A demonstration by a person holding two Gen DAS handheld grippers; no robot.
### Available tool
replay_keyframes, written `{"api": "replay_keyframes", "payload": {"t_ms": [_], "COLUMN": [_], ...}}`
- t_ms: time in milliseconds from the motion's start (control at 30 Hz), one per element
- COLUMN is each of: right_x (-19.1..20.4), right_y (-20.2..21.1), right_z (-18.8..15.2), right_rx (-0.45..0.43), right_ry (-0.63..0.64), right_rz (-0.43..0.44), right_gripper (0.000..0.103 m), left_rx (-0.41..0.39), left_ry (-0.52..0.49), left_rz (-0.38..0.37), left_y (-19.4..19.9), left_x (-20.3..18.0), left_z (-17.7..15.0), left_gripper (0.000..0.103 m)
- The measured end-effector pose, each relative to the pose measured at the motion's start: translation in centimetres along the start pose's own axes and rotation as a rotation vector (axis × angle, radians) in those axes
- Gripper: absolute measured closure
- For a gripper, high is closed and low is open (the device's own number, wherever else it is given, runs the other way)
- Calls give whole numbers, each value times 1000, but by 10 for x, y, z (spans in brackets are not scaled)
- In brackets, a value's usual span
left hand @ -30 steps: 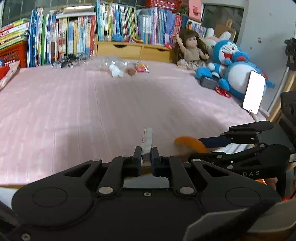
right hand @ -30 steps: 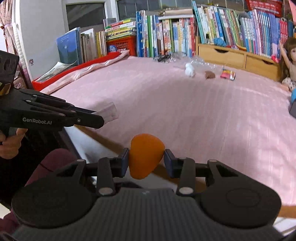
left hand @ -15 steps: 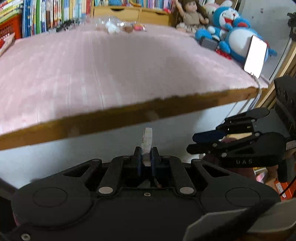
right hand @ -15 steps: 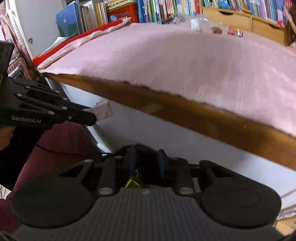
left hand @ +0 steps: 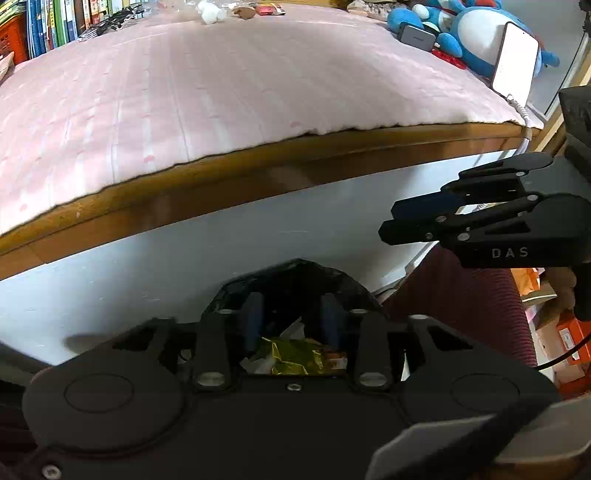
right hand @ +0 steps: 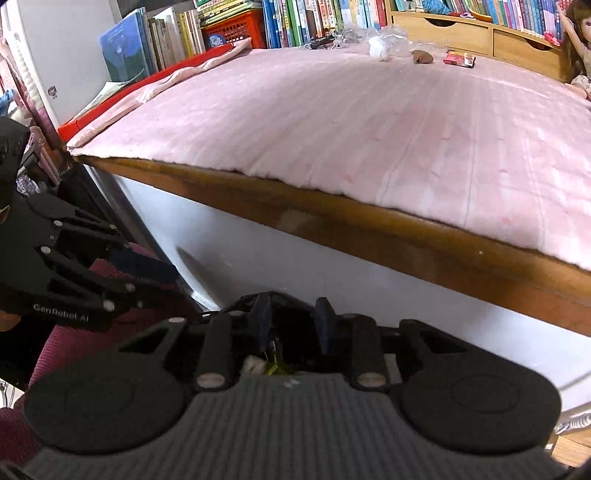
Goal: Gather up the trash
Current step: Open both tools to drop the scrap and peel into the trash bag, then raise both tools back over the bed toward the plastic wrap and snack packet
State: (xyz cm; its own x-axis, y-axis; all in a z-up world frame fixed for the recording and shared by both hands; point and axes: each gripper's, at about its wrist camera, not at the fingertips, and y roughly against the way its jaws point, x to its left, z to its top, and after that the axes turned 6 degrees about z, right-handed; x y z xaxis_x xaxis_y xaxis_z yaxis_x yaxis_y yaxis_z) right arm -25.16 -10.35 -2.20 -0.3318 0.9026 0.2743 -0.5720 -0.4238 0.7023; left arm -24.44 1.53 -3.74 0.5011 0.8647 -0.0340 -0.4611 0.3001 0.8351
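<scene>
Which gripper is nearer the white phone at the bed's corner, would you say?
Right: the right gripper sits below the phone, the left gripper farther left over the bin.

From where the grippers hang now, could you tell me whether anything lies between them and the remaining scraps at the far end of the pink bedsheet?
Nothing visible does: bare pink sheet stretches to the white crumpled wad, brown scrap and red wrapper.

A child's bedroom in a home. A bed with a pink striped sheet (right hand: 369, 122) on a wooden frame (right hand: 406, 232) fills the middle of both views. Along the top of the right wrist frame runs a row of children's books (right hand: 314, 18) beside wooden drawers (right hand: 476, 31), with a doll (right hand: 580, 40) at upper right. Blue plush toys (left hand: 476, 40) sit at the left wrist view's upper right.
</scene>
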Motion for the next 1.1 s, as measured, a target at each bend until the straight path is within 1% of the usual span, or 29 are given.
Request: {"api": "replay_keyframes", "payload": {"t_ms": [67,133,233,300,467,567,667,767,833,967,1000,1100], "right_x": [-1,-2,-5,-8,-13,-15,-19,-28,-34,-58,-65,-86], "right_y": [2,3,9,13,27,41,53,60,61,55,53,48], "right_z": [1,4,8,12,26,40,58,82,98,130,138,162], "right_rx": [-7,-16,-36,-53,-108,-162,-214,-251,-263,-273,-276,-296], "right_ry": [-4,-7,-11,-19,-27,-23,-8,5,7,-23,-46,-106], "right_rz": [4,8,8,8,18,14,-16,-73,-101,-153,-154,-159], "right_gripper": [67,66,59,51,51,47,42,37,34,32,32,32], "left_rx": [-7,-16,-35,-54,-106,-151,-210,-259,-282,-288,-282,-258], "left_ry": [1,4,9,14,31,28,21,26,42,78,90,144], "left_rz": [6,9,12,17,9,2,11,26,40,75,81,83], "left_y": [1,4,9,13,30,44,58,65,66,55,50,32], "left_x": [2,4,5,6,16,22,27,33,40,59,65,83], "left_z": [1,3,8,12,26,40,59,83,102,143,152,184], "left_gripper": [65,60,59,57,56,55,51,47,41,40,38,38]}}
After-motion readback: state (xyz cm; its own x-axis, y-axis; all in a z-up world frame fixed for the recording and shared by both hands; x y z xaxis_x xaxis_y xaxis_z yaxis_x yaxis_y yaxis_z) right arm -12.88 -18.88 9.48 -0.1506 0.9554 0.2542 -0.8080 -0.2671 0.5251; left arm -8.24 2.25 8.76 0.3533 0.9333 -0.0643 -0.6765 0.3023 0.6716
